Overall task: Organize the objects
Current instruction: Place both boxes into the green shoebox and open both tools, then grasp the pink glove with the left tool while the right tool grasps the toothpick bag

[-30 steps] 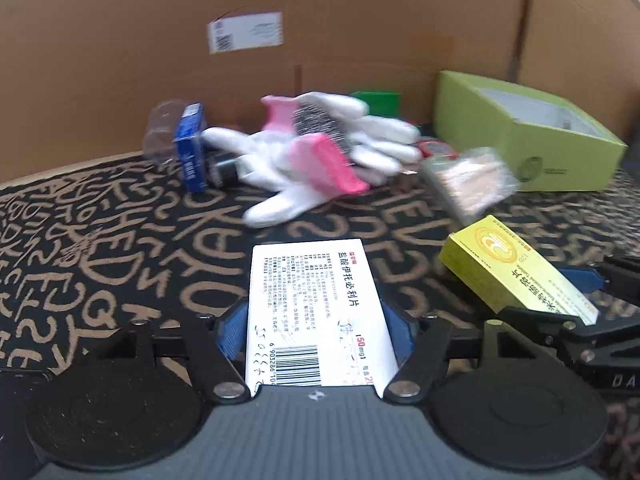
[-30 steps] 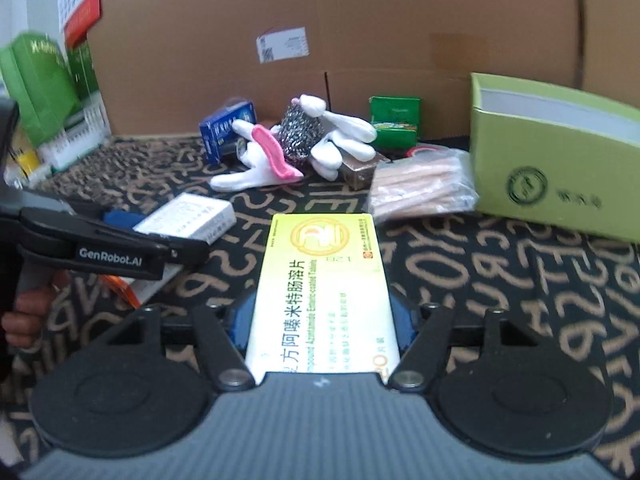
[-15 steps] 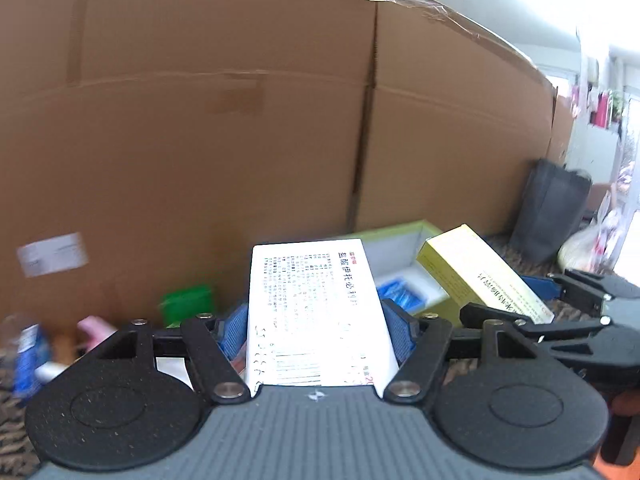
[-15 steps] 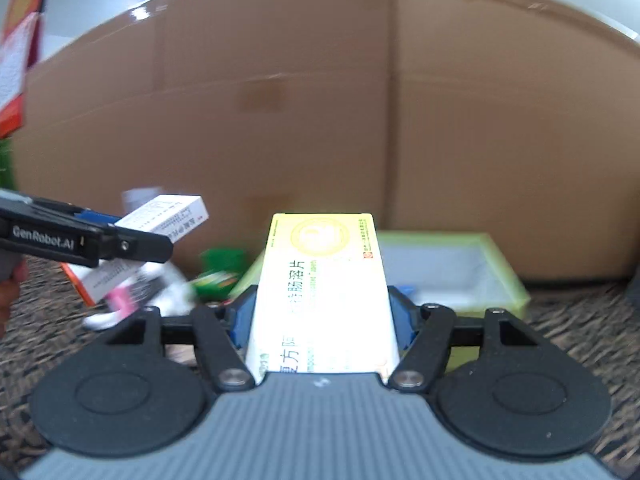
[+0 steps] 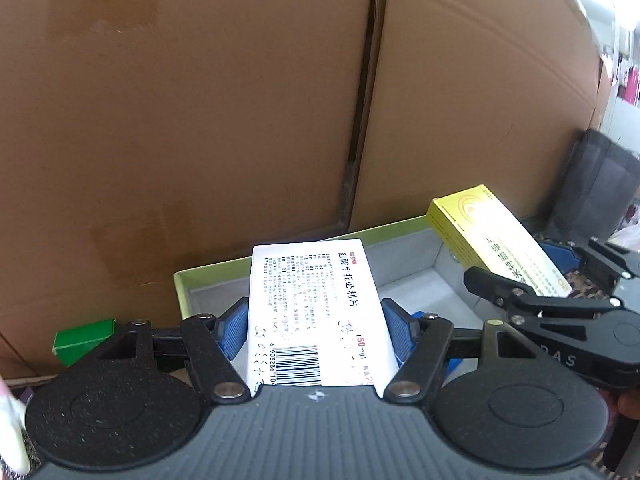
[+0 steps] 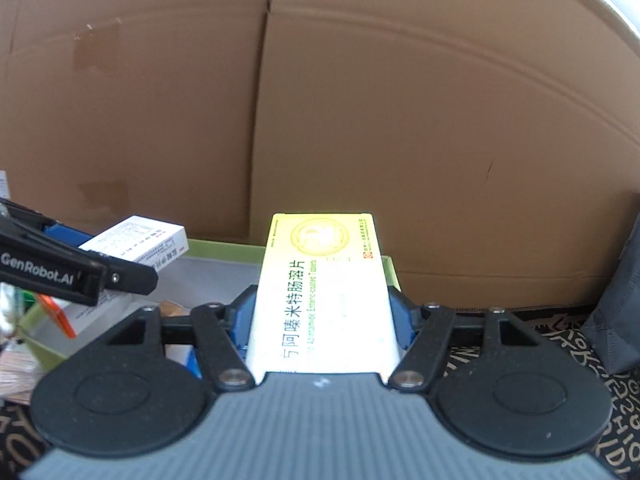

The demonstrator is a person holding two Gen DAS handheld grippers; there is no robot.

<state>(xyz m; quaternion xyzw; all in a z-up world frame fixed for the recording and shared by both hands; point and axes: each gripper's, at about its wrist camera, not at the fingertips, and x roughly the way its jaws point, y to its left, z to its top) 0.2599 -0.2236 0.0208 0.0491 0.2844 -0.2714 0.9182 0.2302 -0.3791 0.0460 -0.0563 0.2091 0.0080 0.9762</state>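
Clamping boxes lengthwise — left hand-held gripper (image 5: 314, 330) white box (image 5: 312, 312), right hand-held gripper (image 6: 322, 320) yellow box (image 6: 322, 296) — probably above the tray (image 5: 404, 236).

The left claw (image 5: 314, 330) and the right claw (image 6: 322, 320) point forward side by side, each clamped on something between its blue pads.

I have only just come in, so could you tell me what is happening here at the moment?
A person is tidying small items with a handheld gripper in each hand. The left gripper is shut on a white medicine box, and the right gripper is shut on a yellow medicine box. Both boxes are held over the open green box that stands against the cardboard wall; neither has been let go yet.
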